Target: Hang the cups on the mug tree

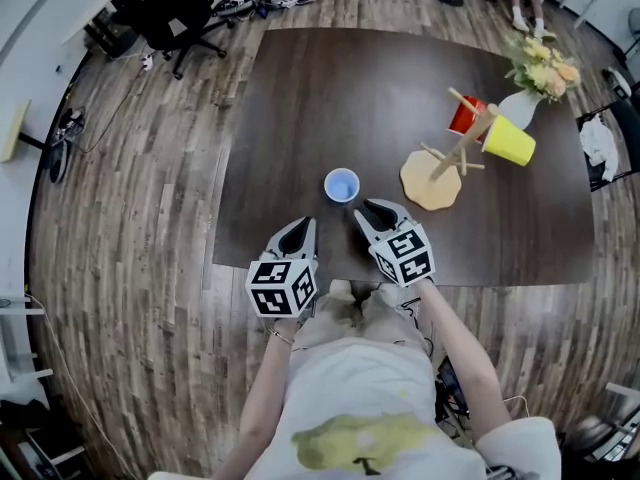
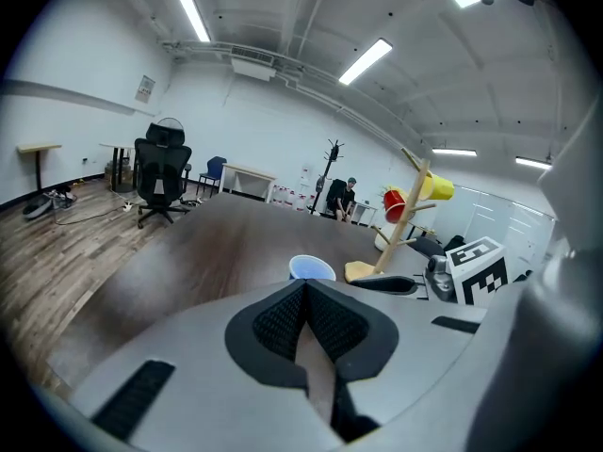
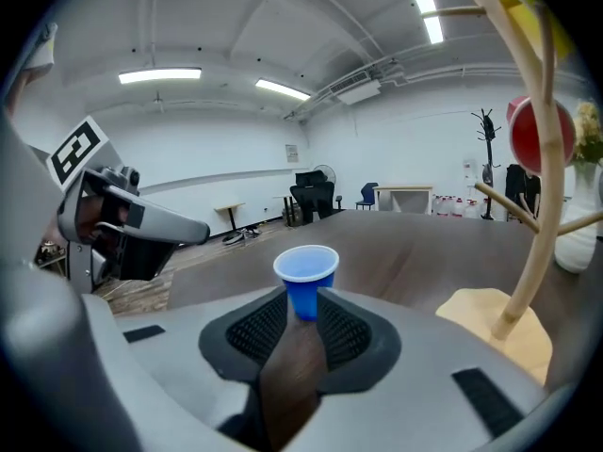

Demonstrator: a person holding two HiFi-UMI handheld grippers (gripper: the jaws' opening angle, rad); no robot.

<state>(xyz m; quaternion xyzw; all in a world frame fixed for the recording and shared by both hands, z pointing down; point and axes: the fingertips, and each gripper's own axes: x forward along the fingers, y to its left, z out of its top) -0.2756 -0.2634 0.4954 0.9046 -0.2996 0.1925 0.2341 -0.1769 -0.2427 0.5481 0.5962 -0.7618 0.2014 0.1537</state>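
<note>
Step in hand: reaching for the last cup. A red cup [image 1: 464, 116] and a yellow cup [image 1: 509, 142] already hung on the tree [image 1: 452, 160]. The blue cup [image 1: 341, 185] stood upright on the table [image 1: 300, 98], at the tree's 9 o'clock and apart from it. My right gripper [image 1: 367, 210] sat just short of the blue cup, which lay at its 11 o'clock. Its jaws were parted only a crack, with nothing between the pads. My left gripper [image 1: 302, 226] was clenched on nothing, the cup at its 1 o'clock. Next, I judged, the right jaws needed to spread wider than the cup, slide around its wall and close gently, since thin plastic might buckle or tip.
</note>
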